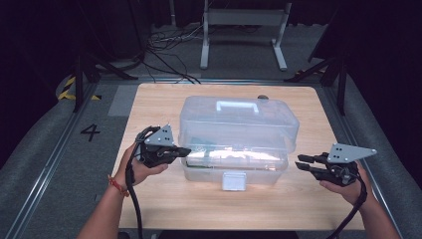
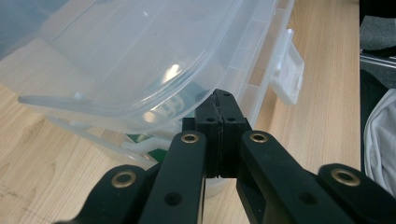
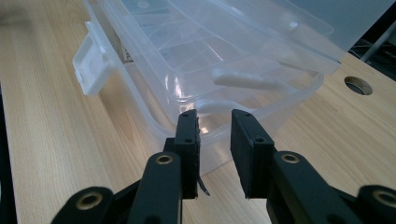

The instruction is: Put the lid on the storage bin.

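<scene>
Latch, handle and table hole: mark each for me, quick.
Latch (image 1: 234, 180): high view, middle of the white front tab.
Handle (image 1: 237, 105): high view, top bar on the lid.
Table hole (image 3: 358, 85): right gripper view, centre of the round opening.

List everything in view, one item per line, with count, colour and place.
storage box: one, clear plastic, table centre, lid raised slightly
handle: one, white, on the lid
latch: one, white, box front, near edge
table: one, light wood
hole: one, in the tabletop beyond the box
floor number 4: one, black, left of the table
left gripper: one, black, fingers closed, at the box's left end
right gripper: one, black, fingers apart, beside the box's right end
</scene>
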